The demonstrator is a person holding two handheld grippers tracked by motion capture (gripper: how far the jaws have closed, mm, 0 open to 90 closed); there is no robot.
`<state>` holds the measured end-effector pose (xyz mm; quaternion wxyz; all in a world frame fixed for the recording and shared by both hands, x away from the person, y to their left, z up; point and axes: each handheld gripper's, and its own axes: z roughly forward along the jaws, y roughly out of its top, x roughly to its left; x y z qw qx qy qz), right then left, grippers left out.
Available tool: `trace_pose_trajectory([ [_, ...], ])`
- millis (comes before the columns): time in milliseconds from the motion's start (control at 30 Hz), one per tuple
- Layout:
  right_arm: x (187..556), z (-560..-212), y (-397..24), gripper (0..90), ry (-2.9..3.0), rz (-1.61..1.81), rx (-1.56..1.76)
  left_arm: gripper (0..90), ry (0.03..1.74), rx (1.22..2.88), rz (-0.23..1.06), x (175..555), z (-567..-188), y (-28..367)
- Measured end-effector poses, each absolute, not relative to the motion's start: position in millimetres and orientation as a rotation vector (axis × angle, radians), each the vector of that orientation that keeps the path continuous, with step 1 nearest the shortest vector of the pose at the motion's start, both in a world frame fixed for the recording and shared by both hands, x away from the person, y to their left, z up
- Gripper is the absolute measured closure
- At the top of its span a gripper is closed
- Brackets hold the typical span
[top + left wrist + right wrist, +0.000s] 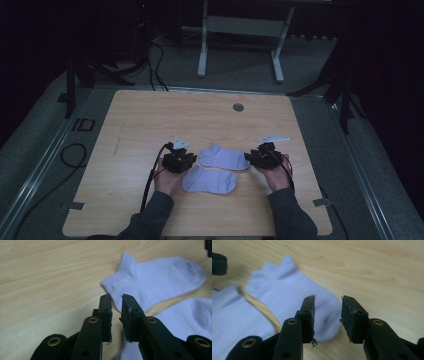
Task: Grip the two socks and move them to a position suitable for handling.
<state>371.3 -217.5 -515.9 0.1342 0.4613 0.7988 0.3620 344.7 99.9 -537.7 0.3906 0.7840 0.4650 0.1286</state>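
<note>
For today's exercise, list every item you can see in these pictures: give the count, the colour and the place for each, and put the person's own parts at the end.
Socks: 2, pale lilac-white, flat on the table between the two tools; far sock, near sock.
Table: 1, light wood, centre of the high view.
Cable port: 1, grey, round, near the table's far edge.
White frame: 1, on the floor beyond the table.
Floor cables: several, black, beyond the far left corner.
Left tool: 1, black, left of the socks, jaws slightly apart, nothing between them.
Right tool: 1, black, by the far sock's toe, jaws open.
Sleeves: 2, dark grey, bottom edge.
</note>
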Motion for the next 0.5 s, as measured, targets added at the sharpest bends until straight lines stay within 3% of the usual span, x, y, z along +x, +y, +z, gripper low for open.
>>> trace_pose_trajectory([
  [367, 384, -513, -174, 59.7, 2.458, 1.037, 1.172, 74.3, 1.169, 2.005, 0.315, 323, -537, 123],
  [500, 390, -515, -158, 62.6, 2.539, 1.097, 1.119, 73.7, 1.185, 2.007, 0.319, 319, -537, 133],
])
